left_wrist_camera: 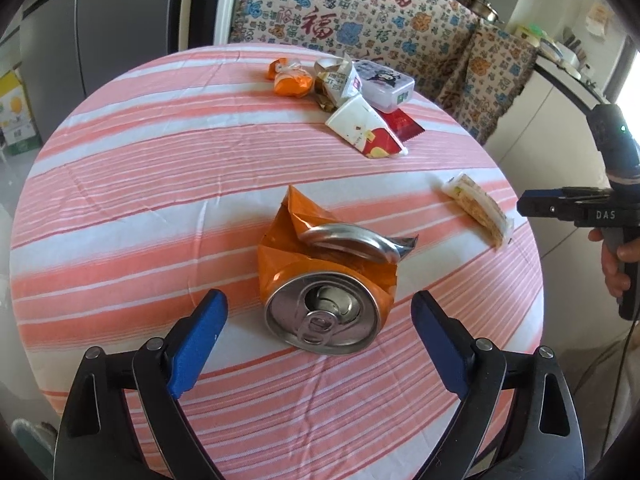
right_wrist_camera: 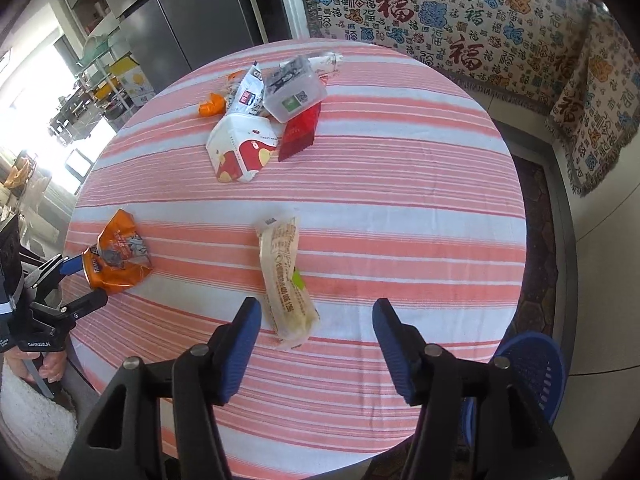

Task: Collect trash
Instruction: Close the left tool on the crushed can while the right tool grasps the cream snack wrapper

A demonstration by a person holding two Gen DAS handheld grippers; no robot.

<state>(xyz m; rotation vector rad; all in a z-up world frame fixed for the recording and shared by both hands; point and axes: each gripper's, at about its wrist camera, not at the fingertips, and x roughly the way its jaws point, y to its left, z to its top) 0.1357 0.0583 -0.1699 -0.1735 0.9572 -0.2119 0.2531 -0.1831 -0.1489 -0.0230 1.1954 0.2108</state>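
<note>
A crushed orange can lies on the striped round table, its silver top facing my left gripper. The left gripper is open, its blue fingers on either side of the can's top, not touching it. In the right wrist view the same can lies at the table's left edge with the left gripper around it. My right gripper is open, its fingers astride the near end of a beige wrapper. That wrapper also shows in the left wrist view.
A pile of trash lies at the far side: a white and red carton, a red packet, a clear plastic box, an orange wrapper. A blue basket stands below the table's right edge. A patterned sofa cover is behind.
</note>
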